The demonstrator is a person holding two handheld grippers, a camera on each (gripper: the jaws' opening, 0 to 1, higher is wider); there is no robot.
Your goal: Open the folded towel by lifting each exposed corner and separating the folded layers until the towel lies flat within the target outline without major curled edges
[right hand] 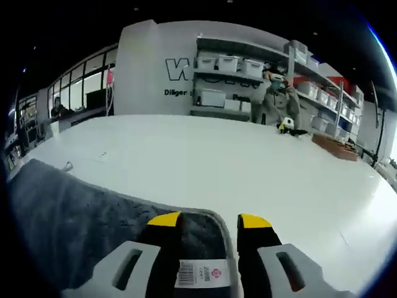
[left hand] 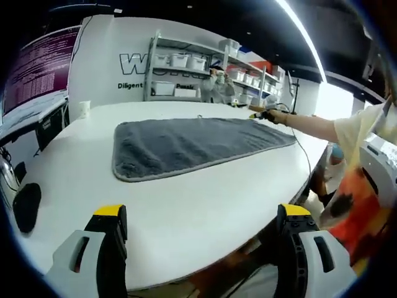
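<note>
A dark grey towel (left hand: 186, 146) with a pale stitched border lies spread in one long strip on the white table (left hand: 205, 198). My left gripper (left hand: 203, 214) hangs open over the table's near edge, well short of the towel, with nothing between its yellow-tipped fingers. At the towel's far right corner, my right gripper (left hand: 263, 115) is held there by a person's outstretched arm. In the right gripper view, the right gripper (right hand: 209, 220) is shut on a rounded corner of the towel (right hand: 74, 217); a white label (right hand: 198, 273) lies between the jaws.
Shelves of white bins (left hand: 180, 62) line the back wall, with a person (right hand: 276, 93) standing by them. A white cup (left hand: 84, 108) stands at the table's far left. A black object (left hand: 26, 205) sits off the left edge. A wooden box (right hand: 335, 146) rests far right.
</note>
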